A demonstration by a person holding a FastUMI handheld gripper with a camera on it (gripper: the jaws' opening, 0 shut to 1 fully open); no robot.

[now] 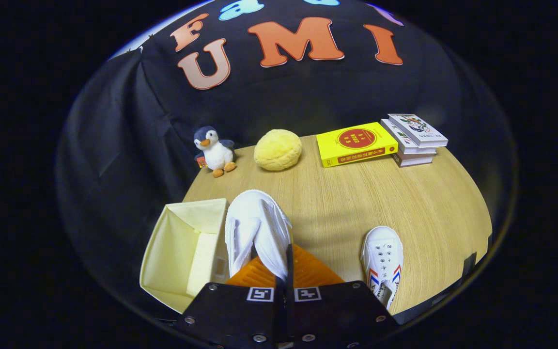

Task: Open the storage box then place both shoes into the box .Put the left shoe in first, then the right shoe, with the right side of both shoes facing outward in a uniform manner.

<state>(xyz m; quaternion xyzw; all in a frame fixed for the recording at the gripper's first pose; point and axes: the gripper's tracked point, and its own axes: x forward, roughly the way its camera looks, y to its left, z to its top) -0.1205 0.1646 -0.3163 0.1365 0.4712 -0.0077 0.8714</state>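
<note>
At the upper left of the table a toy penguin stands against the booth wall, well clear of the work, so it plays no part here. Below it, at the lower left, the storage box sits with its top open and its pale inside bare; it looks ready to receive a shoe, so the opening step seems done.

Just right of the box, in the lower middle, the gripper holds a white shoe. The fingers are drawn narrow, close together, and the shoe's side appears pinched between them, with the toe pointing away and the shoe hanging lifted above the tabletop beside the box's right wall. By the task order this is probably the left shoe, held by its edge so it can be turned and lowered with the correct side out. I cannot tell which face is outward from here.

Beyond it, in the upper middle, a round yellow cushion rests near the wall. Further right lies a yellow book, then a small stack of books at the upper right, all well apart from the shoes.

At the lower right the second shoe, white with red and blue stripes, waits flat on the table, near the fingers for the later pick.
</note>
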